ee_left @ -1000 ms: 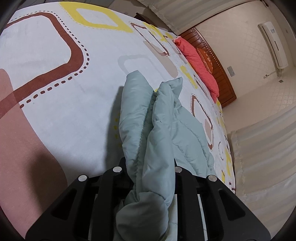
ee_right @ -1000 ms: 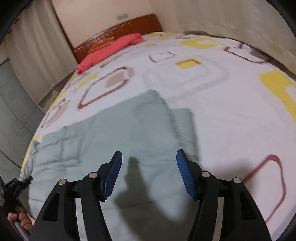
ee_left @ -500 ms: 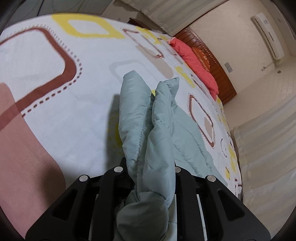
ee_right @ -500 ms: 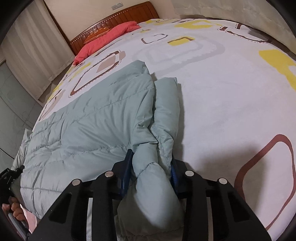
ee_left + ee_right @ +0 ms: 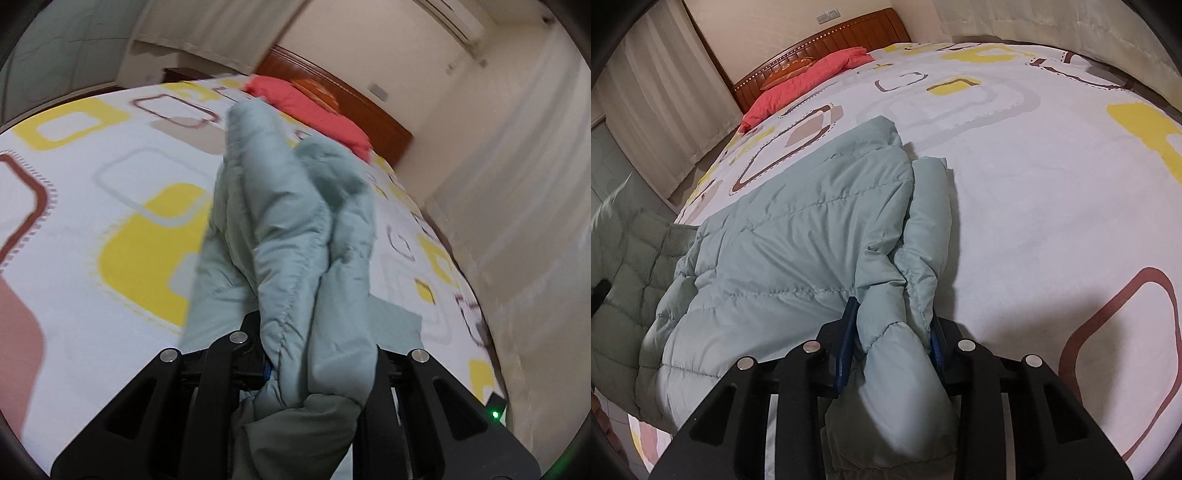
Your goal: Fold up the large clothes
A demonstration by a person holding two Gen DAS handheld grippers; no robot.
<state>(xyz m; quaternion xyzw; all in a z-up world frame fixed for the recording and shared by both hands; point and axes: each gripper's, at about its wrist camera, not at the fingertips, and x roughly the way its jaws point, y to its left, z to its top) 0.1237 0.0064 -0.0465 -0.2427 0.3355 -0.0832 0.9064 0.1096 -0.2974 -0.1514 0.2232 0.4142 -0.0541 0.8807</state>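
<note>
Left wrist view, bottom centre: left gripper was clamped nearly closed on a bunched fold of the pale green quilted jacket; fabric filled the gap between the black fingers and rose as a blurred ridge up the middle of the frame, lifted off the bedsheet; a flat bit of the same garment lay on the sheet at lower right of the ridge; sheet was white with yellow, brown and grey rounded squares; beyond, upper centre, a red pillow lay against the wooden headboard; curtains ran down the right edge.

Right wrist view, bottom centre: right gripper was pinched on a padded edge of the jacket, blue pads pressing either side of the fold; jaws were partly apart around the thick fabric; the rest of the jacket lay spread on the bedsheet from centre to left of frame, its left part hanging past the bed edge; farther, upper left, the red pillow lay under the headboard; curtain at far left.
</note>
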